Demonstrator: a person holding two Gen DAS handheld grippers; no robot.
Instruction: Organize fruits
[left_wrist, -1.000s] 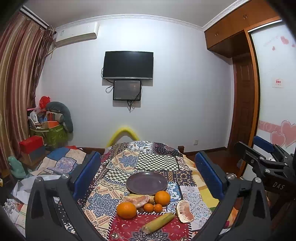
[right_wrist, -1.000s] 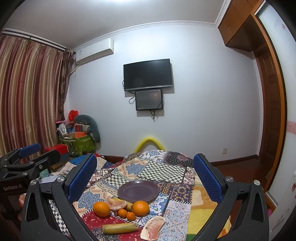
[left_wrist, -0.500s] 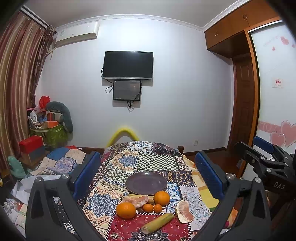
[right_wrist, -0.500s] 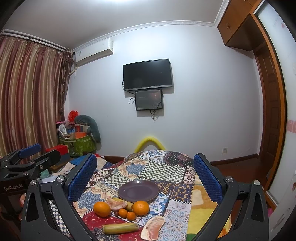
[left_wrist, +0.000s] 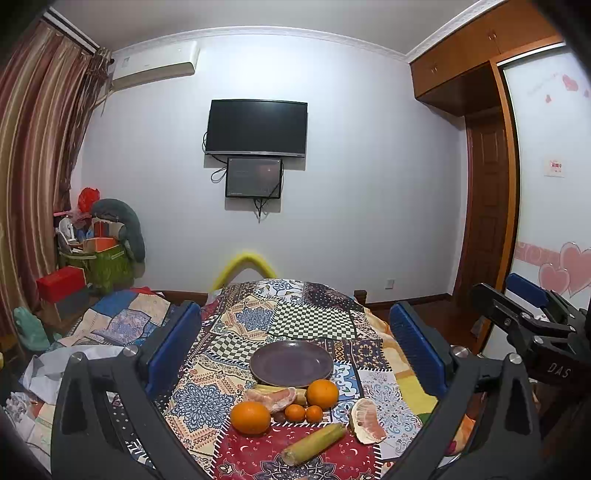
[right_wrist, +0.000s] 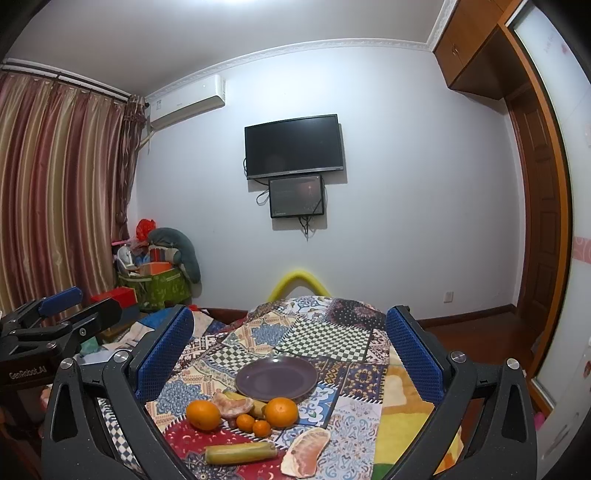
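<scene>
- A white-walled room with striped red-and-gold curtains (right_wrist: 55, 192) at the left, a black wall television (left_wrist: 256, 127) with a smaller dark screen under it, and a brown wooden door (left_wrist: 487, 206) at the right.
- In the middle stands a table under a patchwork cloth of many patterns (left_wrist: 314, 321).
- The left gripper (left_wrist: 293, 350), black with blue finger pads (left_wrist: 173, 347), hangs above the near end of the table, its jaws spread wide and holding nothing.
- The right gripper (right_wrist: 288, 354) sits the same way, wide apart and empty; each gripper shows at the edge of the other's view.
- Left to right on the cloth, in the left wrist view: 1 large orange (left_wrist: 250, 417), a peeled pink pomelo piece (left_wrist: 271, 398) resting over a pale yellow-green stalk piece (left_wrist: 301, 395), 2 small mandarins (left_wrist: 294, 412) touching each other, a second large orange (left_wrist: 322, 394), and a pomelo wedge in its white rind (left_wrist: 365, 421).
- A second, longer yellow-green stalk piece (left_wrist: 314, 443) lies nearest the cameras, tilted, on the red patch.
- The round dark purple plate (left_wrist: 291, 362) lies just beyond the fruit cluster, bare, with no fruit on it.
- The second large orange sits just beside the plate's near rim; whether they touch I cannot tell.
</scene>
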